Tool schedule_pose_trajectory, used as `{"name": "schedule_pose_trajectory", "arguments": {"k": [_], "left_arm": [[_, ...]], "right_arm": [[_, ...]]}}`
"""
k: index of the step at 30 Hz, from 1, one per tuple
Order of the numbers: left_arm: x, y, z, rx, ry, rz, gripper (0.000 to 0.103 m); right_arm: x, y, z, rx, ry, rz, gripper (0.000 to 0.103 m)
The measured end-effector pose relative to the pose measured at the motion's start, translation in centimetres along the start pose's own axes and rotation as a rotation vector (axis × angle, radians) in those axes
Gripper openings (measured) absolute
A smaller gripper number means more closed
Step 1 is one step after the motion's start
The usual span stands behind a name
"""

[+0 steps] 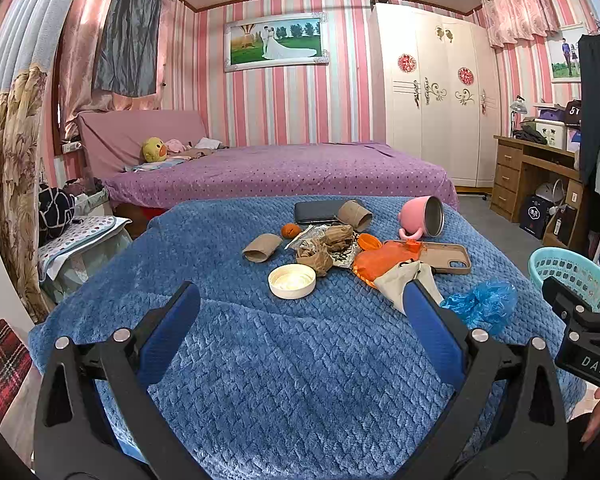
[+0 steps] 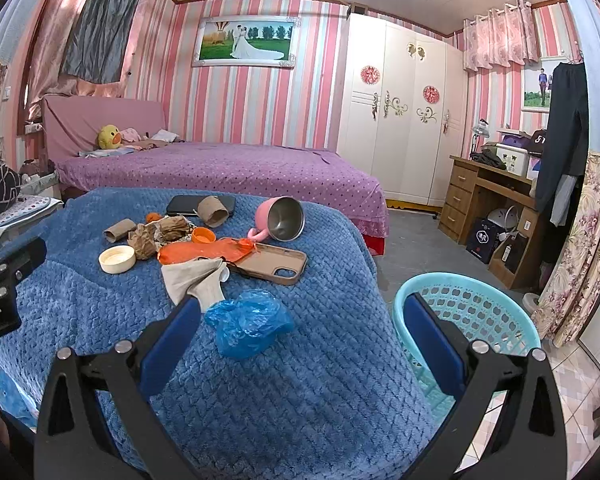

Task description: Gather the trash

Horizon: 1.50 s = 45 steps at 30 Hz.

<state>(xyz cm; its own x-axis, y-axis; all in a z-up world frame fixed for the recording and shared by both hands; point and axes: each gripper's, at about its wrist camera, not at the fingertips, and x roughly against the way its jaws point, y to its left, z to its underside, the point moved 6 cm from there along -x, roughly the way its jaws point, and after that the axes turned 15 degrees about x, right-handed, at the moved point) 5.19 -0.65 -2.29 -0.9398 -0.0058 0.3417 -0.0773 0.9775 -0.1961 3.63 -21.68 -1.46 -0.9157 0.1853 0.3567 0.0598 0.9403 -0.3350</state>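
Note:
Trash lies on a blue blanket (image 1: 260, 360): a crumpled blue plastic bag (image 1: 480, 306) (image 2: 248, 322), crumpled brown paper (image 1: 318, 258) (image 2: 144, 242), two cardboard tubes (image 1: 262, 248) (image 1: 354, 216), a white lid (image 1: 292, 281) (image 2: 117, 259), an orange bag (image 1: 384, 260) (image 2: 204, 251) and foil wrappers (image 1: 308, 236). A turquoise basket (image 2: 472, 316) (image 1: 572, 276) stands on the floor at the right. My left gripper (image 1: 300, 312) is open and empty, just short of the white lid. My right gripper (image 2: 300, 320) is open and empty, with the blue bag between its fingers' line.
A tipped pink mug (image 1: 424, 216) (image 2: 282, 220), a phone case (image 1: 448, 258) (image 2: 272, 262), a dark phone (image 1: 318, 211), an orange cap (image 2: 203, 235) and a beige cloth (image 1: 404, 280) (image 2: 196, 280) also lie on the blanket. A purple bed (image 1: 280, 172) is behind, a desk (image 2: 488, 204) at right.

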Motion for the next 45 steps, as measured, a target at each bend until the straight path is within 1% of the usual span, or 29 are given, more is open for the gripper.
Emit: {"name": "schedule_pose_trajectory", "arguments": {"k": [15, 22, 31, 45], "left_arm": [[-0.1, -0.2, 0.2, 0.000, 0.004, 0.001, 0.098], [-0.5, -0.3, 0.8, 0.004, 0.012, 0.000, 0.098], [-0.5, -0.1, 0.6, 0.002, 0.012, -0.001, 0.098], [-0.7, 1.0, 0.2, 0.039, 0.041, -0.018, 0.098]], "right_arm": [[0.1, -0.1, 0.1, -0.002, 0.008, 0.001, 0.099], [-0.1, -0.1, 0.0, 0.000, 0.009, 0.001, 0.099], [-0.2, -0.1, 0.1, -0.006, 0.013, 0.004, 0.099], [-0.1, -0.1, 0.3, -0.006, 0.007, 0.002, 0.099]]}}
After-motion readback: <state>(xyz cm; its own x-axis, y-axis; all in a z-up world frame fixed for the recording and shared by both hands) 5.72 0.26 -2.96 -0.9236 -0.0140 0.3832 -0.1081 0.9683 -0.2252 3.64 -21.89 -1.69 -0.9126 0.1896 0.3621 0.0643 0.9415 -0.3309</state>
